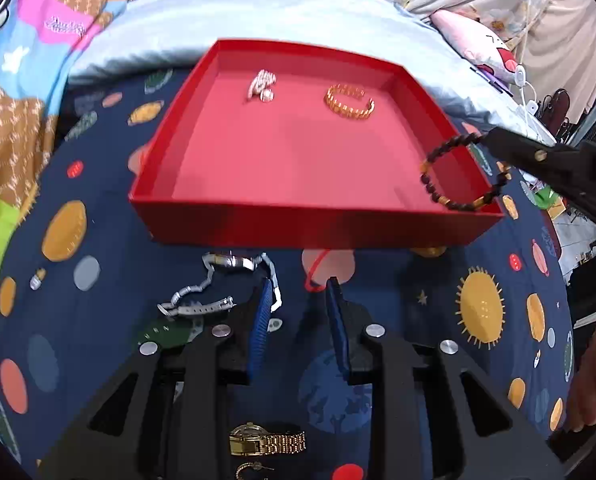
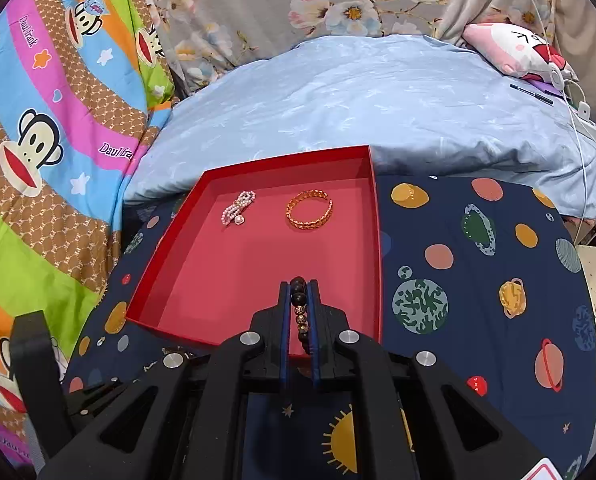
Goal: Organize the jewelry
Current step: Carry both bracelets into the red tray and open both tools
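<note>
A red tray [image 1: 257, 220] [image 2: 378, 240] sits on the space-print cloth. In it lie a pearl bracelet [image 1: 261, 85] [image 2: 237, 208] and a gold bangle [image 1: 349, 102] [image 2: 309, 209]. My right gripper [image 2: 299, 286] [image 1: 494, 140] is shut on a dark bead bracelet [image 1: 450, 176] [image 2: 300, 308], which hangs over the tray's near right corner. My left gripper [image 1: 298, 292] is open and empty, just in front of the tray's near wall. A silver watch [image 1: 217, 284] lies by its left finger. A red cord [image 1: 316, 270] lies between the fingertips.
A gold watch [image 1: 267, 442] and a gold earring [image 1: 249, 470] lie on the cloth under the left gripper. A blue pillow [image 2: 358, 100], patterned bedding [image 2: 49, 120] and a pink plush [image 2: 514, 52] lie behind the tray.
</note>
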The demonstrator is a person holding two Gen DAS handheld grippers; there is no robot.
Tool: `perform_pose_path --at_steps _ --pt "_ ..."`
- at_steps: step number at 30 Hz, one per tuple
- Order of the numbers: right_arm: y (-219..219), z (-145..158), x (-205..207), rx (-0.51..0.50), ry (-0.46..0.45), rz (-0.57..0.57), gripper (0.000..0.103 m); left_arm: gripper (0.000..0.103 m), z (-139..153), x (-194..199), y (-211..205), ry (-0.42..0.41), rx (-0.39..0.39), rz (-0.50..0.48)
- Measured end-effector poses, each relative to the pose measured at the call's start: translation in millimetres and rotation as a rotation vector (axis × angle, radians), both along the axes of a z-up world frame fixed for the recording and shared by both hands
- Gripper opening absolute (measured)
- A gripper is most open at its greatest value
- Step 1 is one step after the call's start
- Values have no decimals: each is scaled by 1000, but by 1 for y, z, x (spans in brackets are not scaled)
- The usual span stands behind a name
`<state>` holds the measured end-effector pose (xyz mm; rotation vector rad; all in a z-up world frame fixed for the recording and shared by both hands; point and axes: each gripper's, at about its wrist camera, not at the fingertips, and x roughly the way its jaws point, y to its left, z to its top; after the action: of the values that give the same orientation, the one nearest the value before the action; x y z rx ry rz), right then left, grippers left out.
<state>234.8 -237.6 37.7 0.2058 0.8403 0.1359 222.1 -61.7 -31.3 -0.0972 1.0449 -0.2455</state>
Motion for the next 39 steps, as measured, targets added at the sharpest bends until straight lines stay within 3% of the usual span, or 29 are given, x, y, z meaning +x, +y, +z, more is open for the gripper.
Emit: perform_pose_path --at_steps 1,5,18,26,34,39 --pt "0 0 0 1 1 0 7 25 -2 1 1 2 0 5" --pt "0 -3 0 4 5 4 7 4 -9 6 7 12 -21 21" --pt "7 -3 0 6 5 16 7 1 14 -9 19 -24 -88 -23" --pt "5 3 5 11 0 21 7 2 65 -10 33 -68 -174 -65" --pt "10 -2 39 15 24 32 7 2 130 44 31 -225 -175 -101" --pt "13 -5 74 90 31 29 7 2 134 90 17 -290 -164 -88"
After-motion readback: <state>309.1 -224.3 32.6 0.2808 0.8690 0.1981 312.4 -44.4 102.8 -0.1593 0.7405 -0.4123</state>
